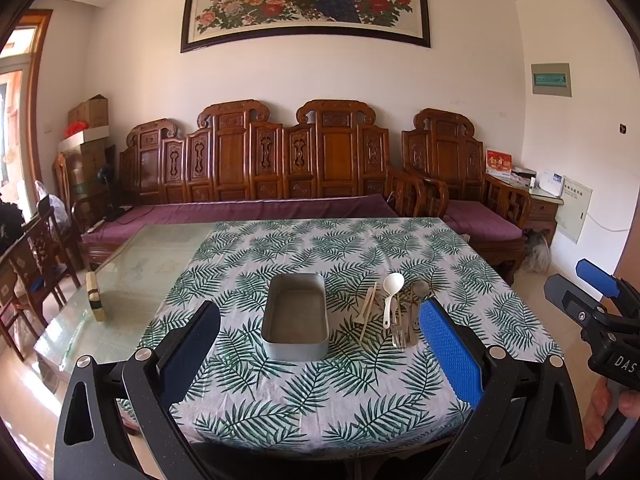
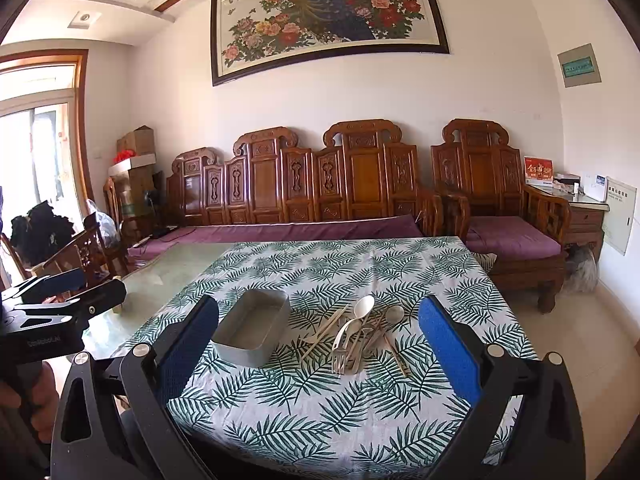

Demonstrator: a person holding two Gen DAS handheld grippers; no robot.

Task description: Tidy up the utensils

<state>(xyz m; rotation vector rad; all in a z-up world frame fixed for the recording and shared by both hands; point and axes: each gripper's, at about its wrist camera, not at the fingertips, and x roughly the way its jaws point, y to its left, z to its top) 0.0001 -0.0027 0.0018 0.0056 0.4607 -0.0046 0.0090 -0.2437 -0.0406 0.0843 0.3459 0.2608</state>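
Observation:
An empty grey metal tray (image 1: 295, 320) (image 2: 252, 330) sits on the leaf-print tablecloth (image 1: 320, 392) (image 2: 320, 400). To its right lies a loose pile of utensils (image 1: 396, 312) (image 2: 360, 340): a white spoon (image 1: 391, 292) (image 2: 363, 306), a metal spoon (image 2: 394, 314), forks and pale chopsticks (image 1: 370, 308) (image 2: 326, 330). My left gripper (image 1: 320, 344) hovers open above the near part of the cloth, the tray between its fingers in view. My right gripper (image 2: 320, 344) is open too, short of the pile, holding nothing. Each gripper shows at the edge of the other's view.
The cloth covers the right part of a glass-topped table (image 1: 136, 272) (image 2: 180, 264); a small pale block (image 1: 95, 296) stands on the bare glass at left. A carved wooden sofa with purple cushions (image 1: 256, 208) lines the far wall. Wooden chairs (image 1: 36, 264) stand at left.

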